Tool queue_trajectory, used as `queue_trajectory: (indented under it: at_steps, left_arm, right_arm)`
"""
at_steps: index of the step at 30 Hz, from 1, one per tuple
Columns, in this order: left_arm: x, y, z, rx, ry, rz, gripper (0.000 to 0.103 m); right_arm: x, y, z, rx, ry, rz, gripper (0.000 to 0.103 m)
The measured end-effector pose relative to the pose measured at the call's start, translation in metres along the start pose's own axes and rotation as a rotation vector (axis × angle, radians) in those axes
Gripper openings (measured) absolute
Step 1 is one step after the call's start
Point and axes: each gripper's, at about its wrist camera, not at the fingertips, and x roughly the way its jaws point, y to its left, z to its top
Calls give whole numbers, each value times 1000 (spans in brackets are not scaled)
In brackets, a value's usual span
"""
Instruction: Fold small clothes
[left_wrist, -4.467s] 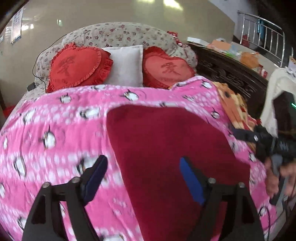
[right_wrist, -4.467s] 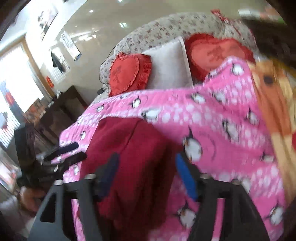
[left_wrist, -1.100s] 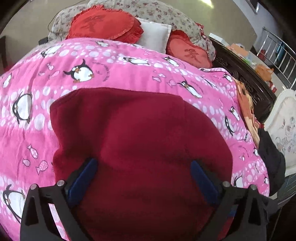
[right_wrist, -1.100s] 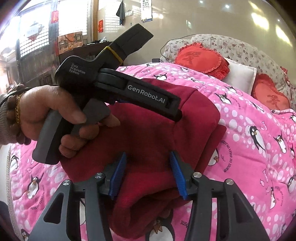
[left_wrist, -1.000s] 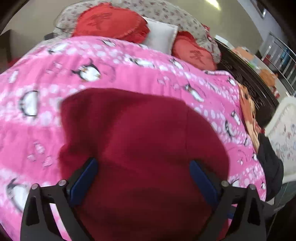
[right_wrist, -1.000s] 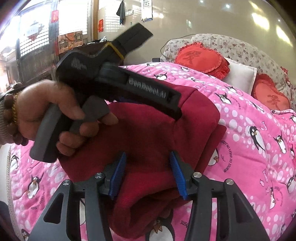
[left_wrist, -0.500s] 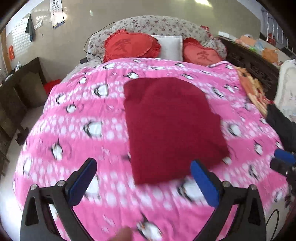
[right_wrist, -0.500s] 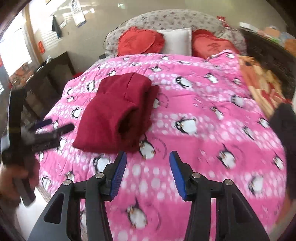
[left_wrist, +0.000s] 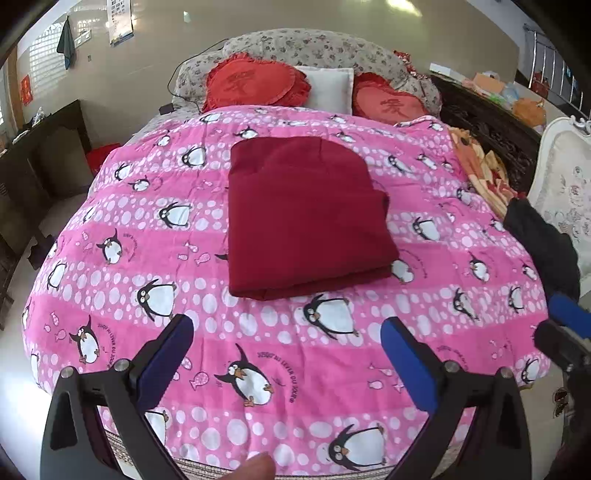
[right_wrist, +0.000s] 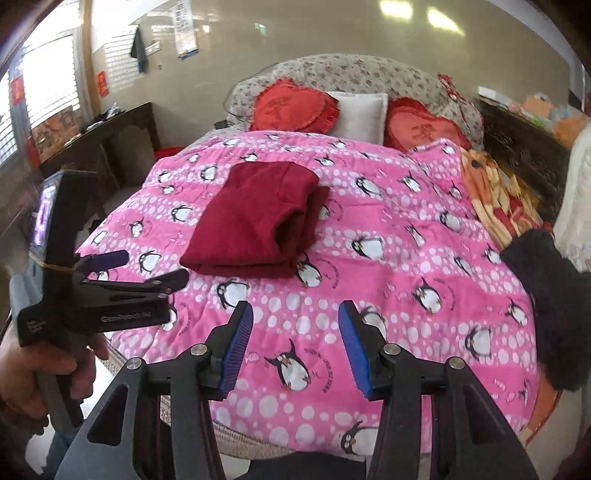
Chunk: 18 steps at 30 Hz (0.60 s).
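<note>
**Folded and lying flat, both tools clear**

Folded dark red garment (left_wrist: 303, 214) lying flat on the pink penguin quilt (left_wrist: 122, 221), about mid-bed, thick folded edge toward the near side. Left tool (left_wrist: 286, 350) hovering over the quilt's near edge, jaws spread wide, nothing between them. Right tool (right_wrist: 295, 343) also over the near edge, jaws parted with only quilt showing through the gap, gripping nothing. Far end: two red heart cushions (left_wrist: 255, 83) flanking a white pillow (left_wrist: 328, 92). Black cloth (right_wrist: 554, 295) draped at the right edge of the bed.
</note>
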Motion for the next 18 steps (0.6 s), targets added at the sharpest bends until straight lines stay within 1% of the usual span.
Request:
queue_trajectory:
  at_steps: [5,8,11,18]
  left_arm:
    - [-3,1,1,0,-2,-13,103]
    - [-4,-1,0,4,-4,-4,103]
    - [-1,-2,-1,17,5,5,103]
    - [5,-1,-1,26,14,11,103]
  right_arm:
    - [-2,-16,-7,62,12,-9,18]
    - [-1,-22,-8,87,19,-12,18]
    - [1,-25,-8,92,25,-19,18]
    - [8,-22,-7,85,34,-1,18]
